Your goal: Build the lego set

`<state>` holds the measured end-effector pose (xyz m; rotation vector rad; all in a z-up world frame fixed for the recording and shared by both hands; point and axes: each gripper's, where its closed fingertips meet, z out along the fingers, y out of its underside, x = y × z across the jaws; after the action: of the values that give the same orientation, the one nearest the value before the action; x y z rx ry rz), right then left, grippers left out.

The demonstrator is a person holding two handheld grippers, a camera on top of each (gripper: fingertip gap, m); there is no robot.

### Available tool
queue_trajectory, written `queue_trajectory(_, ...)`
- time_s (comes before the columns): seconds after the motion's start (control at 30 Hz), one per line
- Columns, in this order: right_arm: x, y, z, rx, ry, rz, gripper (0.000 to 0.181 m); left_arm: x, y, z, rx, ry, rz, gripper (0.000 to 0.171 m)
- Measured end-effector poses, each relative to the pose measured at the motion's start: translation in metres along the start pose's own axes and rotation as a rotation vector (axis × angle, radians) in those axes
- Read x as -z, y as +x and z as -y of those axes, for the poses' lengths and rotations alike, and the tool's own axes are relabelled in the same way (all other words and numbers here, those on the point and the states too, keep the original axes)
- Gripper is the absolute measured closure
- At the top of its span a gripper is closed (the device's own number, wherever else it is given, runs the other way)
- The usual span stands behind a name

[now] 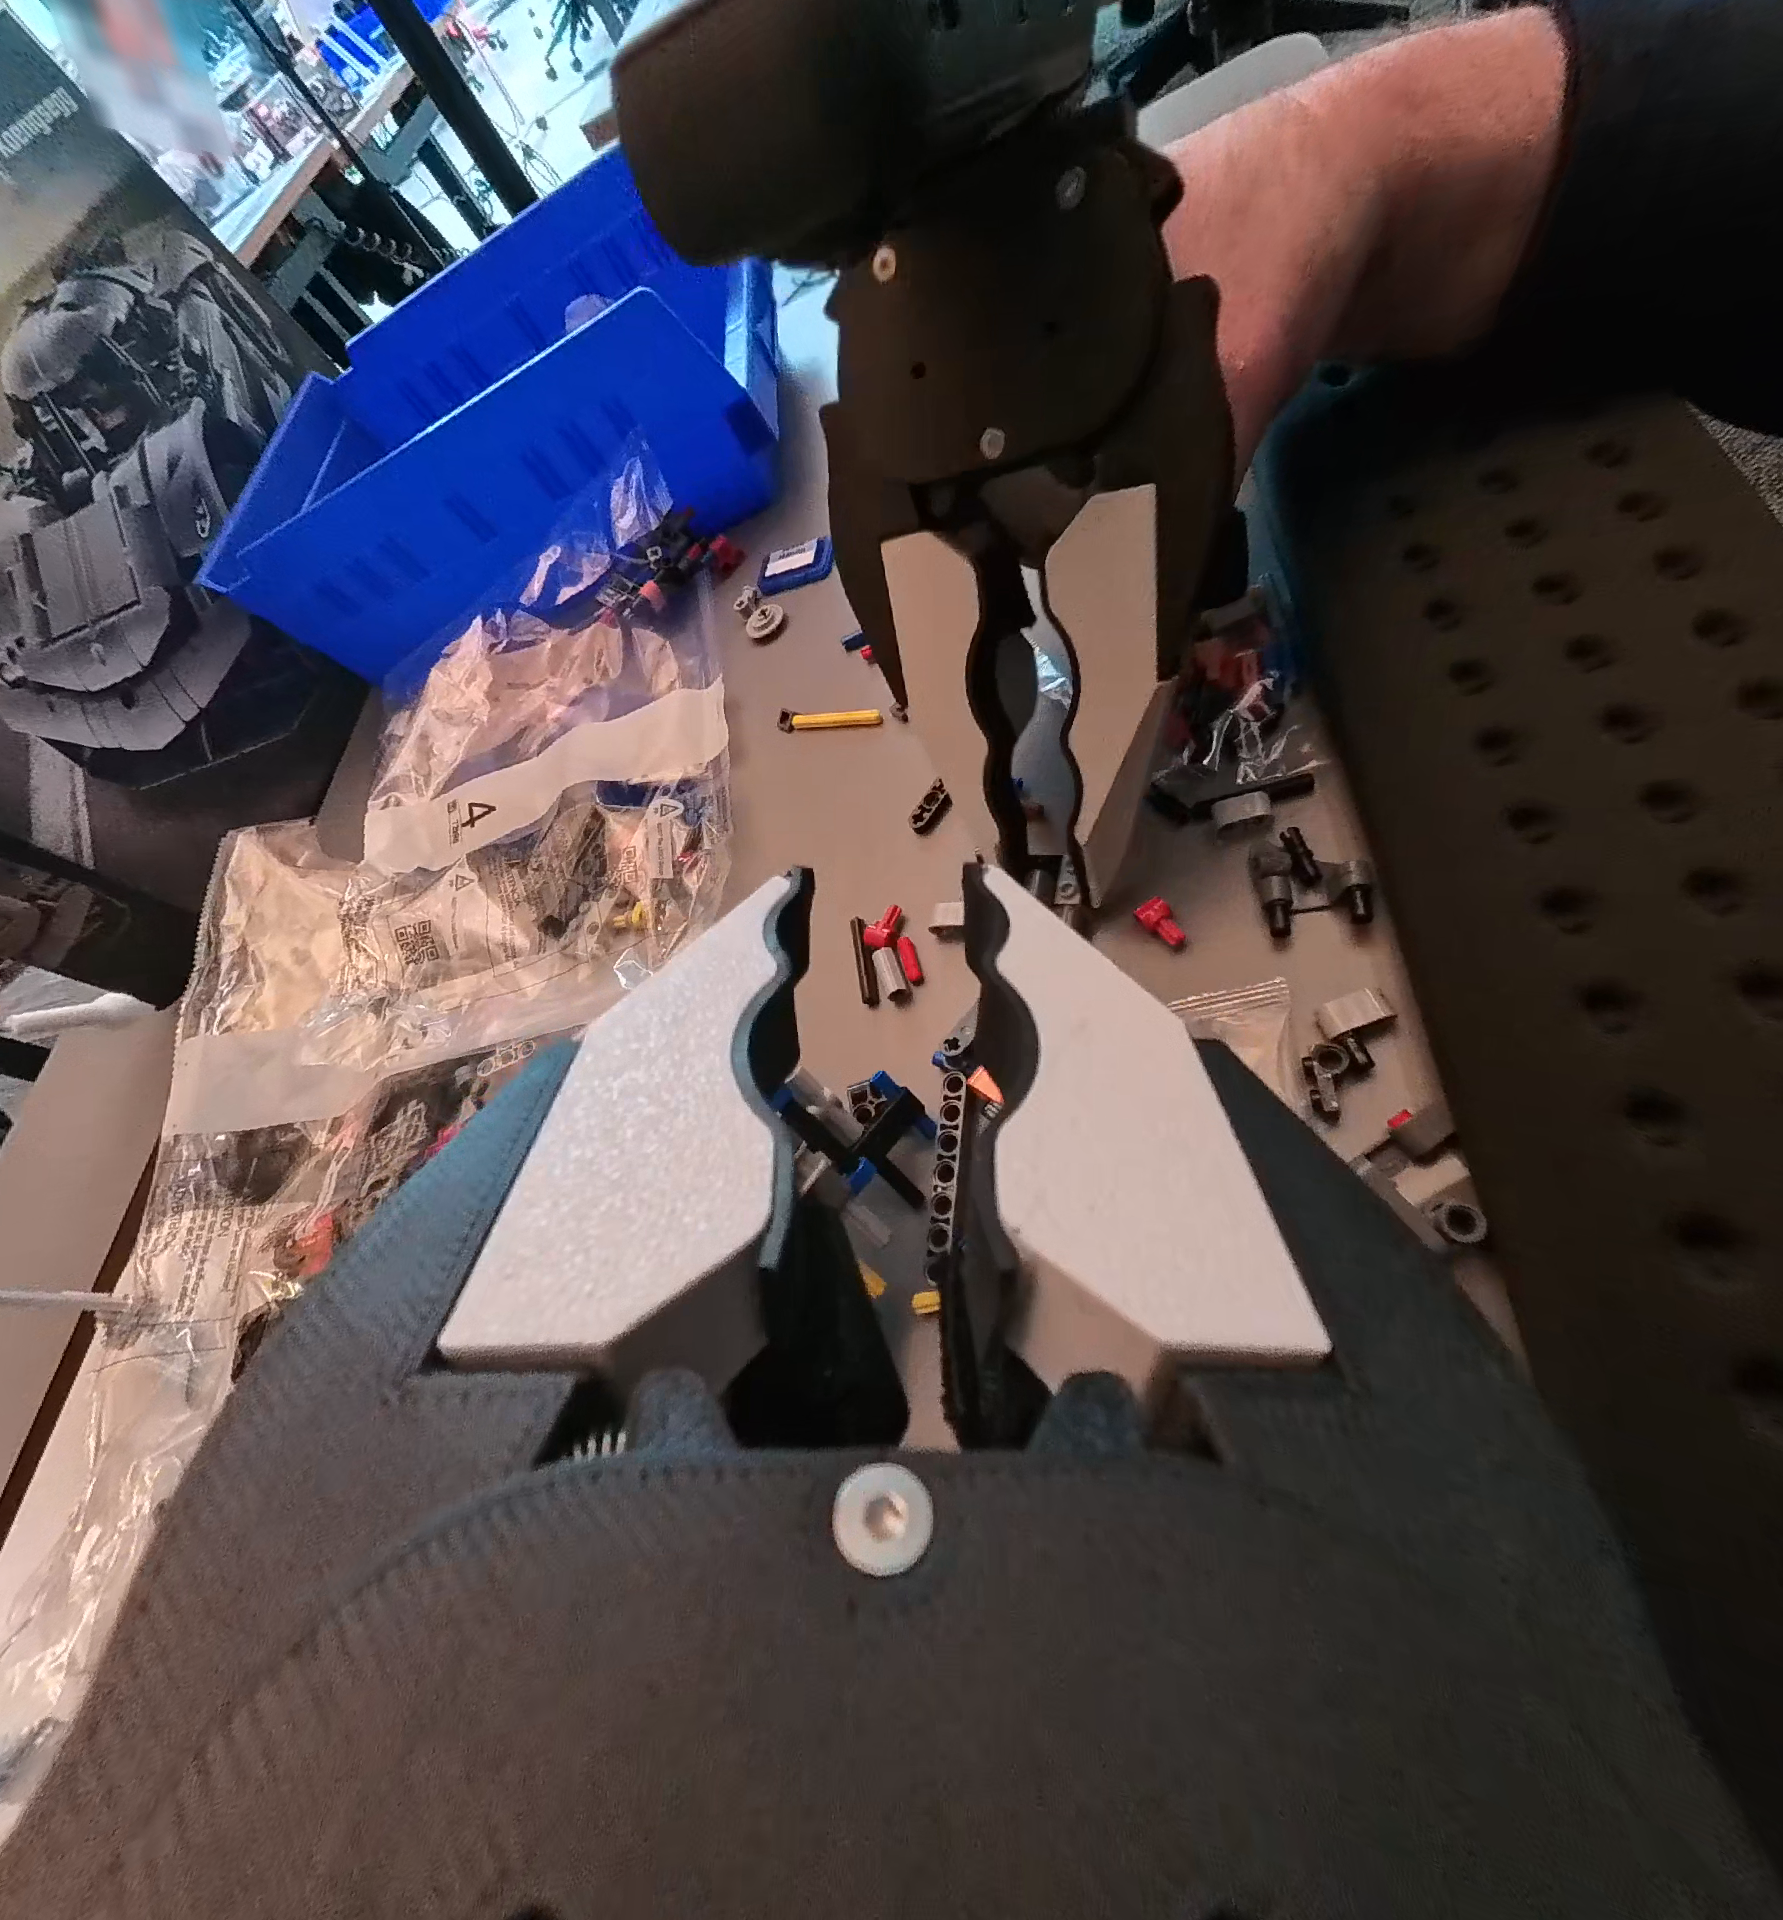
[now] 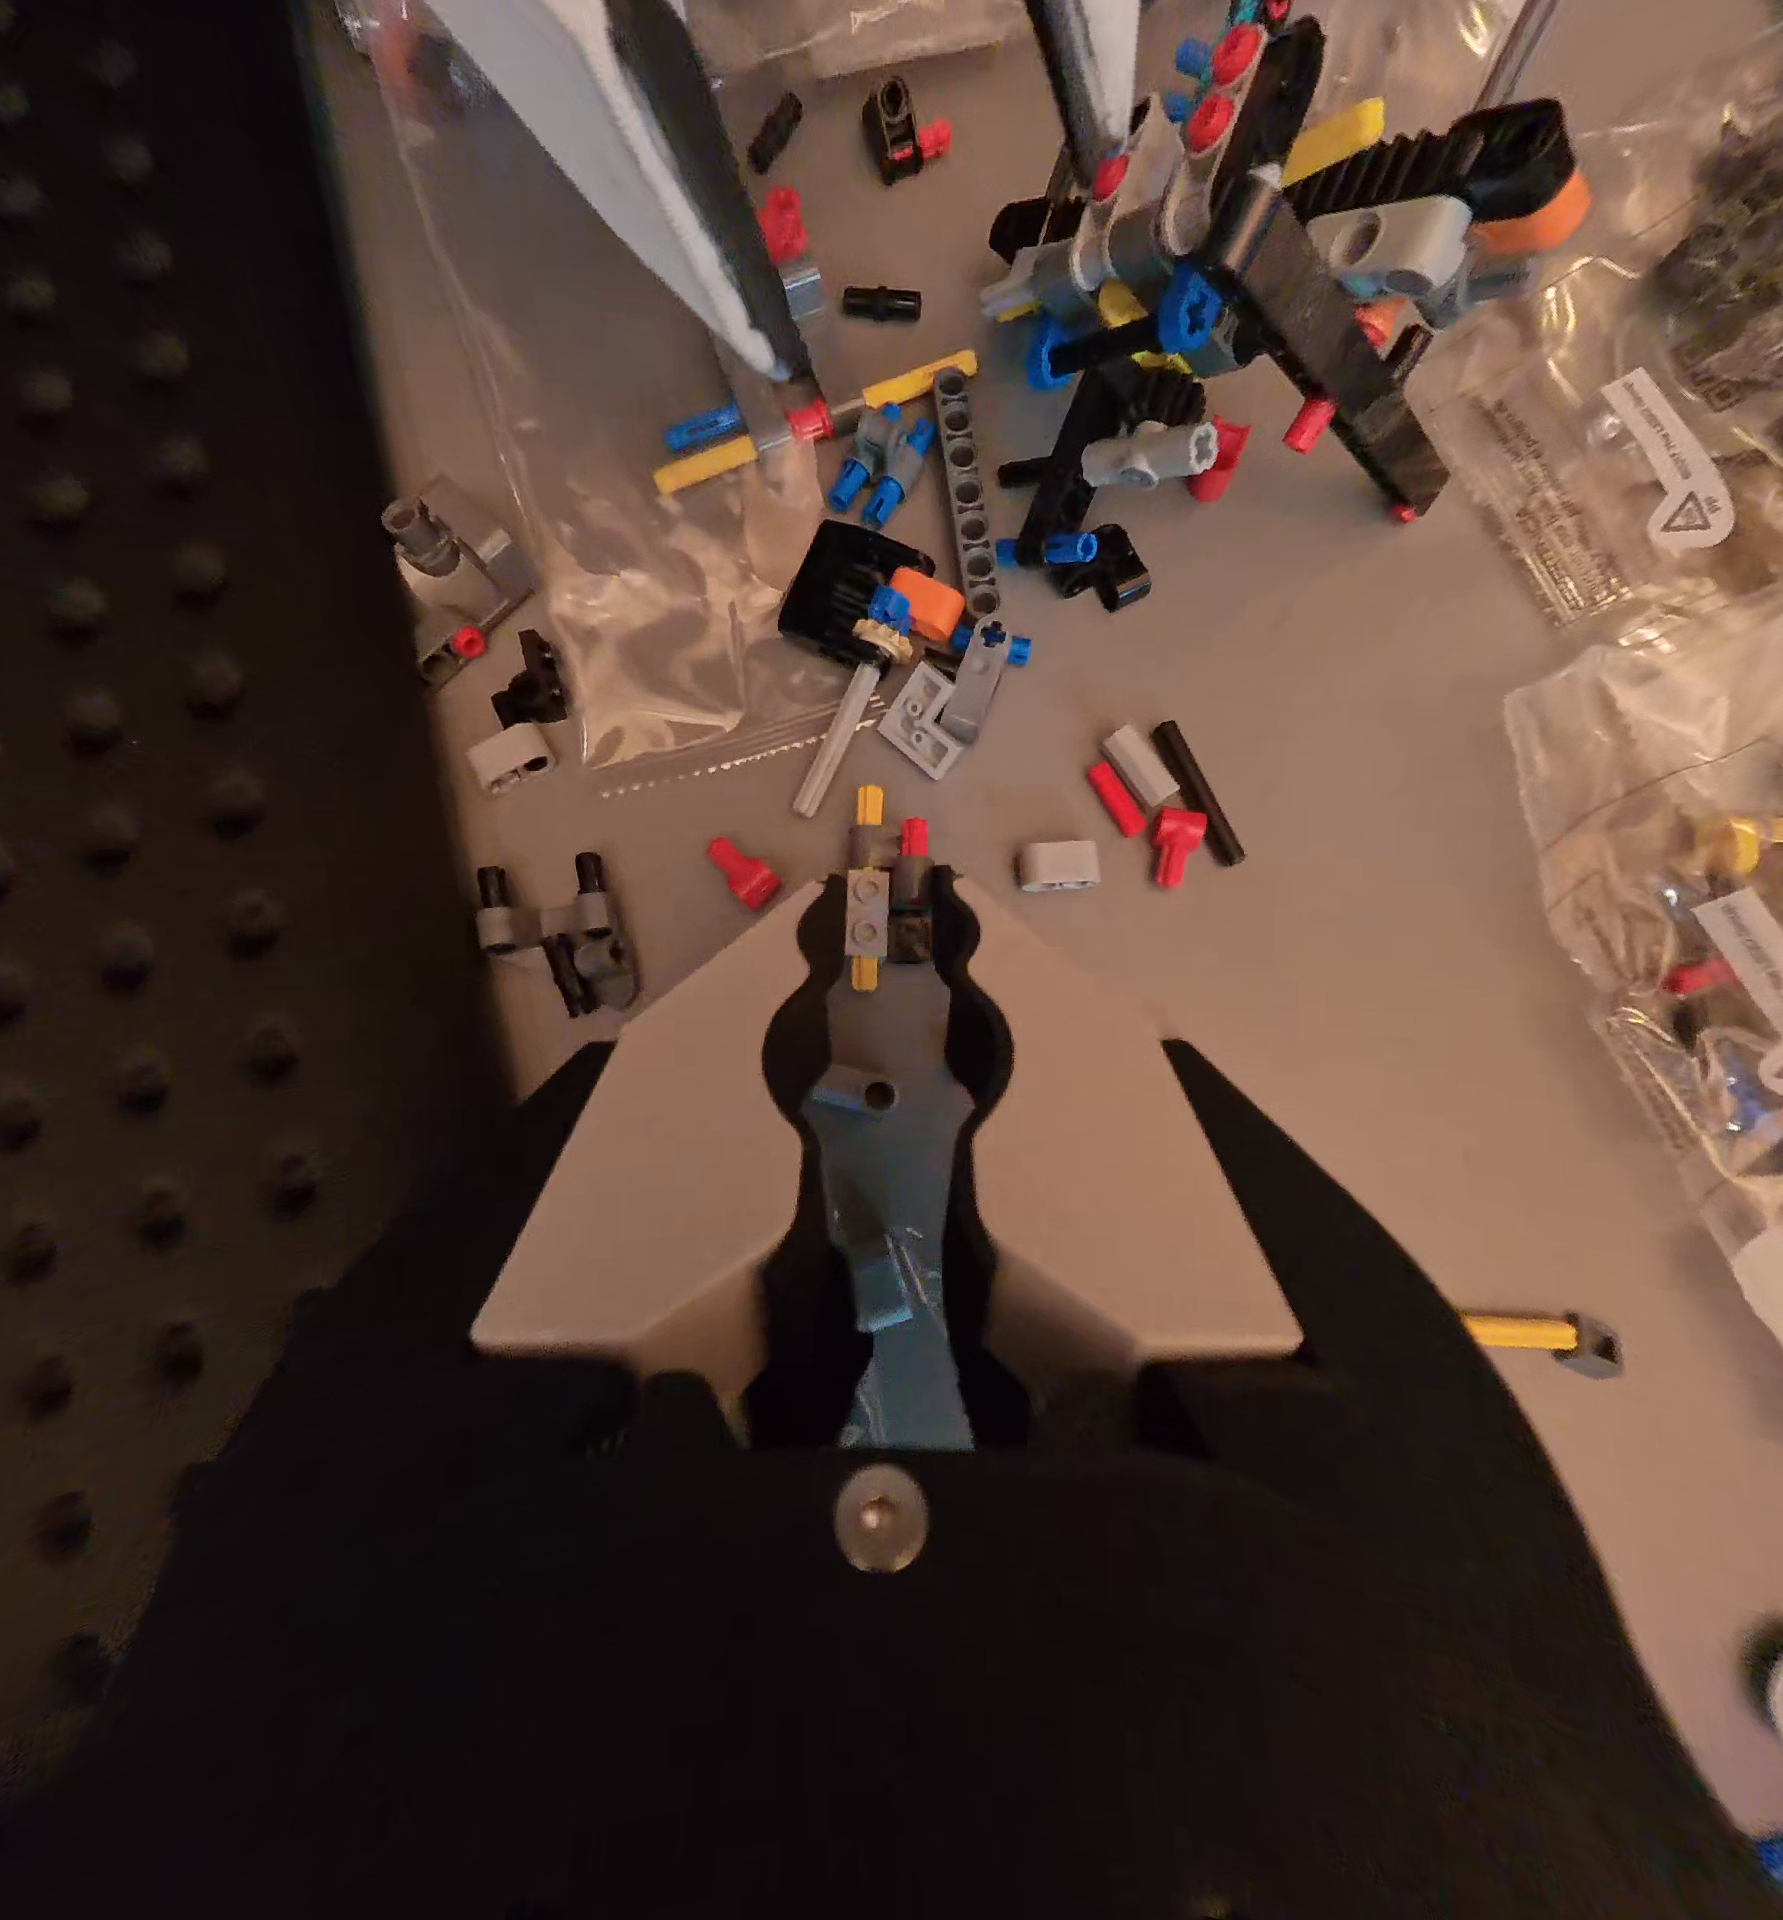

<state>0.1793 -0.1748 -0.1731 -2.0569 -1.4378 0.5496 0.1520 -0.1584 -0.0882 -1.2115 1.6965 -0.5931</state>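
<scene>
Loose pieces (image 2: 1167, 800) lie scattered mid-tabletop (image 2: 1386, 1039), the part-built model (image 2: 1230, 301) beyond them, parts bags (image 1: 513, 883) along one edge, a bin (image 1: 513, 457) behind the bags.

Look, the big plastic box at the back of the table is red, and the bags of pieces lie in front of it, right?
Not quite. The box is blue, not red, as the left wrist view shows. The rest holds: it sits at the back of the table, and the clear bags of pieces lie in front of it.
</scene>
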Motion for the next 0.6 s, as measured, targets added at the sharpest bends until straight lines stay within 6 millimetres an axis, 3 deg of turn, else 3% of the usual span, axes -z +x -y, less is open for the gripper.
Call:
queue_trajectory(0.13, 0.01, 0.0, 0.018, 0.091, 0.083, -0.058, 0.167, -0.003, 0.005, -0.002, -0.016, -0.017, -0.018, 0.141)
queue_trajectory(0.33, 0.028, -0.018, 0.054, 0.269, 0.262, -0.09, 0.168, -0.012, 0.023, -0.008, -0.057, -0.074, -0.082, 0.136)
queue_trajectory(0.6, 0.036, -0.02, 0.063, 0.317, 0.312, -0.126, 0.168, -0.013, 0.034, -0.006, -0.055, -0.071, -0.141, 0.136)
